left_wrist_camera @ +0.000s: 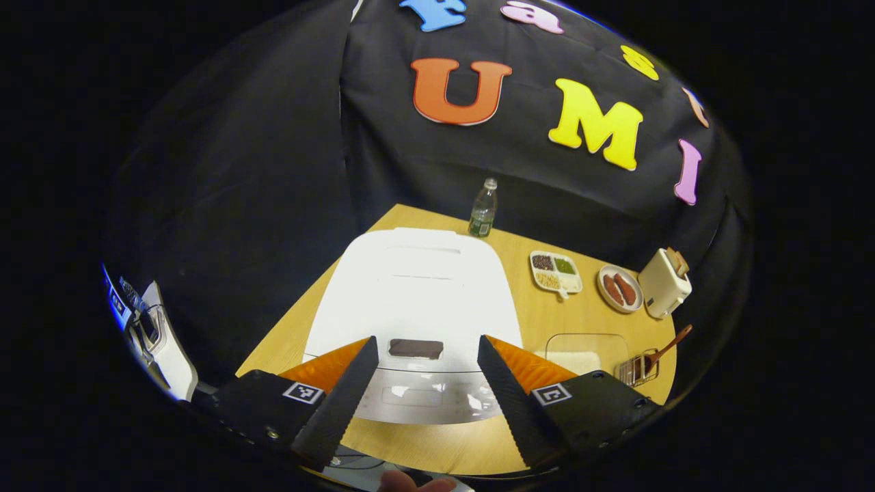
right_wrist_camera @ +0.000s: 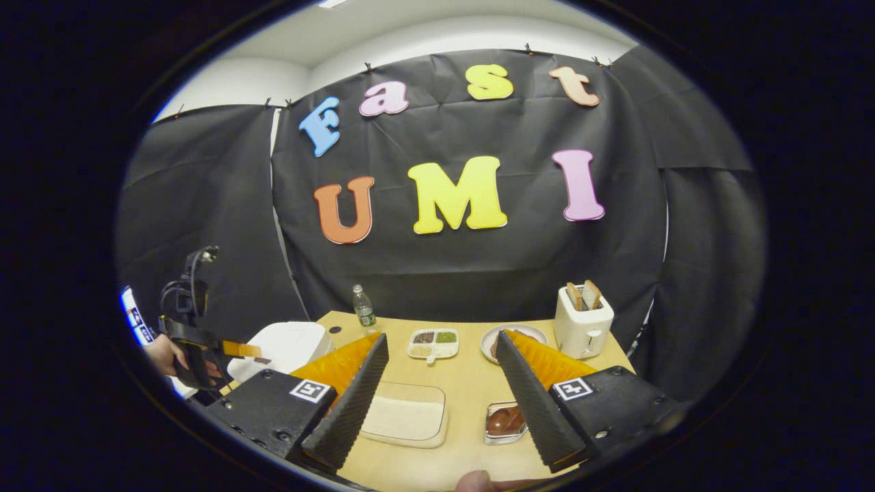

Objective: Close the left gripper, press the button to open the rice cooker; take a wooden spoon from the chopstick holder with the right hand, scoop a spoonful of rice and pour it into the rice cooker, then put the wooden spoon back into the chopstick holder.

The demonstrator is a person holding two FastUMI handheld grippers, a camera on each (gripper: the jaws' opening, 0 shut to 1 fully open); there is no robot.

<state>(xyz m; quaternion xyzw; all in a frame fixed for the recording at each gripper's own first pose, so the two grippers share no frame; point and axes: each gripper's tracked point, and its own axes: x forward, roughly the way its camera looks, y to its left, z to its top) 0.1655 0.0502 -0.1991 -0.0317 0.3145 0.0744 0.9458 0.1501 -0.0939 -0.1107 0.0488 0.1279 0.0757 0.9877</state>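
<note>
Two hand-held grippers, both spread wide: left hand-held gripper (left_wrist_camera: 425,372) above white rice cooker (left_wrist_camera: 417,301), lid down; right hand-held gripper (right_wrist_camera: 441,379) over surface (right_wrist_camera: 472,383), above rice tray (right_wrist_camera: 405,418) and chopstick holder (right_wrist_camera: 504,422) with wooden spoon (left_wrist_camera: 668,343).

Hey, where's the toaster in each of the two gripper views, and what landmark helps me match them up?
Left gripper view: the toaster sits at the right, near the table's far right corner, beside the sausage plate.
Right gripper view: the toaster stands right of centre at the table's back edge.
Shared landmark: the water bottle at the table's far edge.
</note>
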